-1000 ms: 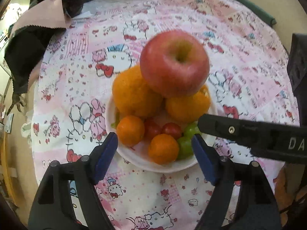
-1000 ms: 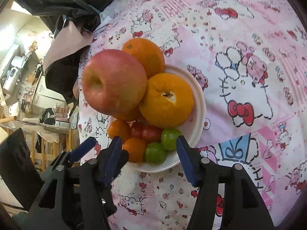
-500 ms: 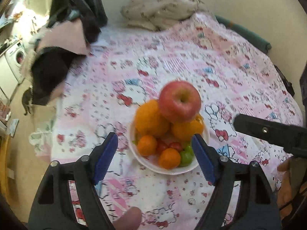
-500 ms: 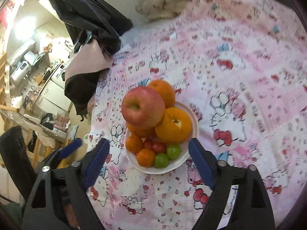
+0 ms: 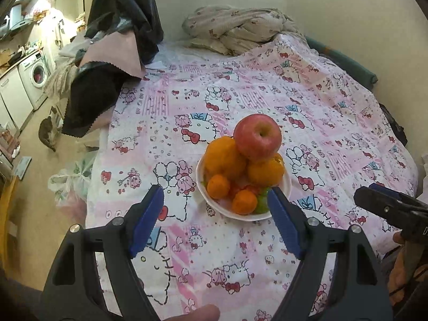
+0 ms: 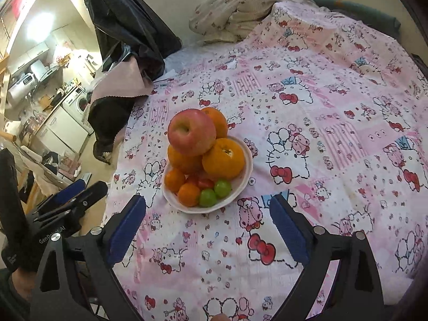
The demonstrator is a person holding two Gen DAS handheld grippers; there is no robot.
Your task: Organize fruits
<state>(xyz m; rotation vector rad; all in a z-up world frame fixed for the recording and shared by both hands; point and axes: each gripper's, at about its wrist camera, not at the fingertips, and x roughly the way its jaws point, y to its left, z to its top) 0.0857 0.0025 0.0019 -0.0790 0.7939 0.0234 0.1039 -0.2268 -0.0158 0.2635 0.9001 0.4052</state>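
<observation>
Both your hand-held grippers have pulled up and back from the bowl point(image 5: 286, 187) since a sec ago, so the fruit pile looks smaller and sits further off now. Right hand-held gripper point(image 6: 207, 231): jaws have just been opening, now spread wide w/ nothing between them. Left hand-held gripper point(image 5: 215, 223): also open, empty.

Fruit is all in the white bowl on the bed point(image 6: 334, 93), mid-sheet, just beyond the fingertips in both views. Apple point(image 6: 191, 132) sits on top of the big oranges point(image 6: 223, 157); small mandarins point(image 5: 218, 186), red tomatoes and green fruits point(image 6: 215, 192) line the near rim.

Nothing loose visible on the sheet, so I'd judge the stacking done or nearly. That apple perch looks tippy; don't bump the bed.
</observation>
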